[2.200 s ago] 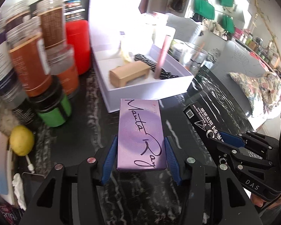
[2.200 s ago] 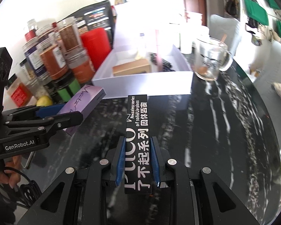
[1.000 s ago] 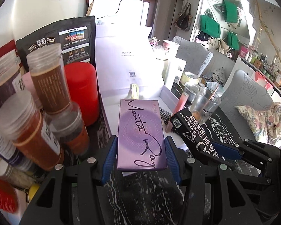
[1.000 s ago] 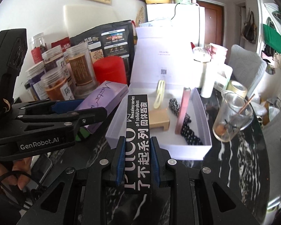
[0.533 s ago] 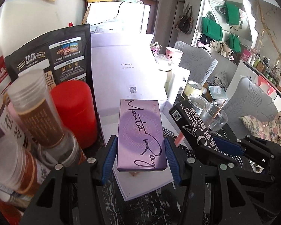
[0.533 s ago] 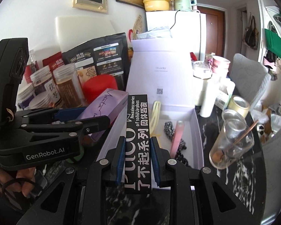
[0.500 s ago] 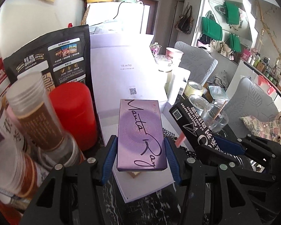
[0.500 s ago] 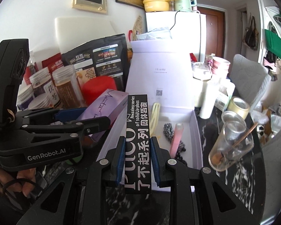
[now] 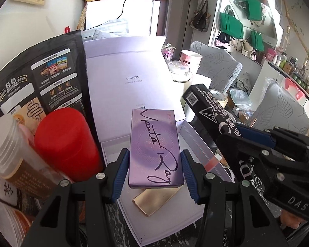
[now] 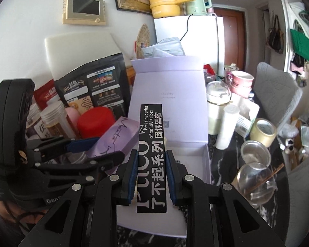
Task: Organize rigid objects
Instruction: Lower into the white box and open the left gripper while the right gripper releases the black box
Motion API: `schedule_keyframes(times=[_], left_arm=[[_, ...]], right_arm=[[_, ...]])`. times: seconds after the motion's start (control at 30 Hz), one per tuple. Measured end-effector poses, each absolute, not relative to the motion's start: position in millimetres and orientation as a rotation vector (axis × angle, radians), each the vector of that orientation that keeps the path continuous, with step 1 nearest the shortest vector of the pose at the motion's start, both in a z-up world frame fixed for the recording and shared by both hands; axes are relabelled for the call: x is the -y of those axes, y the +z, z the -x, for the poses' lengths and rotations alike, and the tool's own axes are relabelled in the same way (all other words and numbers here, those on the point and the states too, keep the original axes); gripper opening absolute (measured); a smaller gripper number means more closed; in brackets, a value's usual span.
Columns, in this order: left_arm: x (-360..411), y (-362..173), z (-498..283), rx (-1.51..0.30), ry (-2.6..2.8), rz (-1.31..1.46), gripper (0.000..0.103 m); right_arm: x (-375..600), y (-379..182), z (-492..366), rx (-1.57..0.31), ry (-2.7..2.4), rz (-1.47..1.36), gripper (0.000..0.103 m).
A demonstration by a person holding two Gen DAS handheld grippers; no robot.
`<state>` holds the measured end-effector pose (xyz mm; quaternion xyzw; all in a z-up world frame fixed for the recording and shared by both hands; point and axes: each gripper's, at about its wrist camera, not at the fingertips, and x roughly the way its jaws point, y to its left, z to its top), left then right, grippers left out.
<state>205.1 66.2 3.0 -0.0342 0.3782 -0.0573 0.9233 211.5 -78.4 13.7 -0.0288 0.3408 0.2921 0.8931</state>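
Both hands hold their tools tilted downward over the open white box (image 9: 171, 228), side by side, the right one just to the right of the left. The left tool (image 9: 155, 169) is clamped on the purple carton (image 9: 155, 148), its blue pads pressing the carton's two long sides near the close end. The carton's long axis runs straight out along the fingers, its far end aimed at the box's raised lid (image 9: 129, 86) and its handwritten face turned up (the script reads from the far end toward the camera). It hangs in the air above a gold block (image 9: 154, 202) lying on the box floor.

The right tool (image 10: 151, 177) is clamped on the black lip-gloss carton (image 10: 152, 154), a narrow carton also pointing forward along the fingers, toward the lid. It is held above the box's near edge. A red canister (image 9: 66, 144) stands just left of the box on the dark marble desk (image 10: 222, 154).
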Motion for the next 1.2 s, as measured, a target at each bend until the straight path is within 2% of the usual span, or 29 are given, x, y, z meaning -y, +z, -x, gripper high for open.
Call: schedule_keyframes(times=[0.57,1.07,1.13,1.17,1.2], left_arm=[[-56,-15,-263,-0.833,-0.095,0.024,0.05],[-59,-21,-280,-0.877,-0.045,0.037,0.05],[-60,-22,-280,-0.884,-0.045,0.037,0.05],[-60,-22,-279,-0.886,-0.044,0.036,0.05],[-60,-22,-279,-0.887,-0.043,0.035,0.05]], right_arm=[[79,13,-269,-0.739,0.535,0.139,0.025],[79,-2,-294,-0.794,0.47,0.175,0.026],[82,-4,-296,-0.805,0.461,0.17,0.03],[83,-5,-297,-0.807,0.457,0.166,0.038],[85,-5,-297,-0.805,0.455,0.162,0.042]])
